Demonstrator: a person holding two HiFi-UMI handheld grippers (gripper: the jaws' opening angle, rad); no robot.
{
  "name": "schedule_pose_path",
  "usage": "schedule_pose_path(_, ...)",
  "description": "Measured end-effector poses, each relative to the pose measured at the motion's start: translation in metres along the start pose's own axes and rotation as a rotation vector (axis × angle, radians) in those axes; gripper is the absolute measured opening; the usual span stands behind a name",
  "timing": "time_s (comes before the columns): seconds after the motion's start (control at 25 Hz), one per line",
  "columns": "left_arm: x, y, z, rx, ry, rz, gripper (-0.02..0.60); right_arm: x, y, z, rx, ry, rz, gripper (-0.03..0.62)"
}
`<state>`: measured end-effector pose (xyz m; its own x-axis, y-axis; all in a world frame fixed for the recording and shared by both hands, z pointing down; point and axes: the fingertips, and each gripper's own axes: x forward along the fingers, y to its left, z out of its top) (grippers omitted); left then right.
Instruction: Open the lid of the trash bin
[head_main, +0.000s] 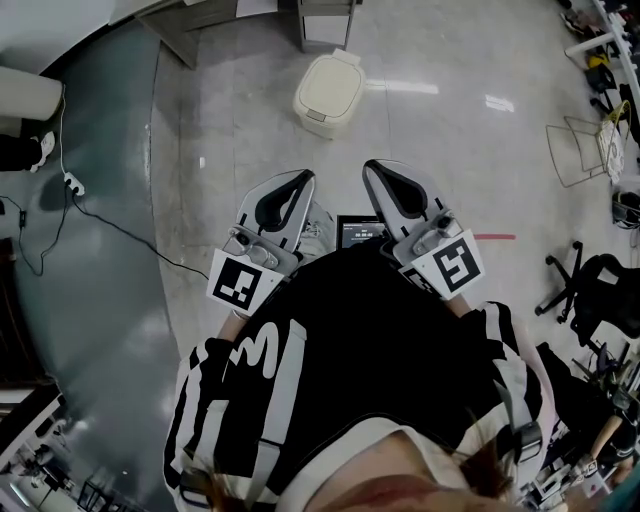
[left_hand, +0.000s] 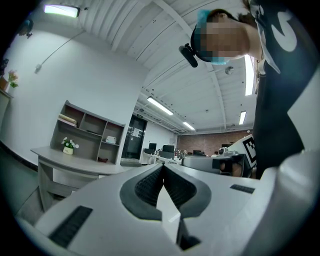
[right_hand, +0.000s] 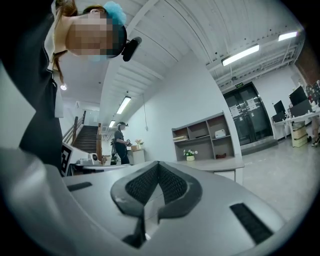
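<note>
A cream trash bin (head_main: 330, 92) with its lid down stands on the pale floor, well ahead of me. Both grippers are held close to my body, tips pointing forward toward the bin and far short of it. The left gripper (head_main: 300, 178) is shut with nothing in it; in the left gripper view its ribbed pads meet at the left gripper's tip (left_hand: 163, 167). The right gripper (head_main: 378, 168) is likewise shut and empty, its pads pressed together at the tip (right_hand: 158, 165). The bin is not seen in either gripper view; both look up at the ceiling and the room.
A black cable (head_main: 110, 225) runs from a power strip (head_main: 72, 184) across the grey floor at left. A wire rack (head_main: 580, 150) and an office chair (head_main: 590, 290) stand at right. A desk with shelves (left_hand: 85, 130) lines the wall. Another person (right_hand: 120, 142) stands far off.
</note>
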<state>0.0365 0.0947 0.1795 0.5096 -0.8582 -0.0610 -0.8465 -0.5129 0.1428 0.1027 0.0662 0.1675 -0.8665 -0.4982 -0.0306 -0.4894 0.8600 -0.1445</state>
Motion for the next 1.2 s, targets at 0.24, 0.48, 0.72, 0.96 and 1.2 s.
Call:
schedule_pose_path(0.24, 0.025, 0.029, 0.010, -0.001, -0.008, -0.024, 0.005, 0.027, -0.022, 0.012, -0.012, -0.010, -0.021, 0.005)
schedule_pose_path(0.48, 0.049, 0.059, 0.017, -0.006, -0.003, -0.049, 0.005, 0.058, -0.045, 0.019, -0.018, -0.019, -0.043, 0.005)
schedule_pose_path(0.72, 0.060, 0.097, 0.022, -0.006, -0.003, -0.031, 0.005, 0.091, -0.058, 0.021, -0.012, -0.024, -0.043, 0.005)
schedule_pose_path(0.96, 0.071, 0.134, 0.027, -0.015, -0.005, -0.037, 0.005, 0.124, -0.072, 0.023, -0.024, -0.025, -0.060, 0.005)
schedule_pose_path(1.2, 0.090, 0.162, 0.031, -0.019, -0.002, -0.055, 0.005, 0.148, -0.089, 0.024, -0.023, -0.019, -0.086, 0.005)
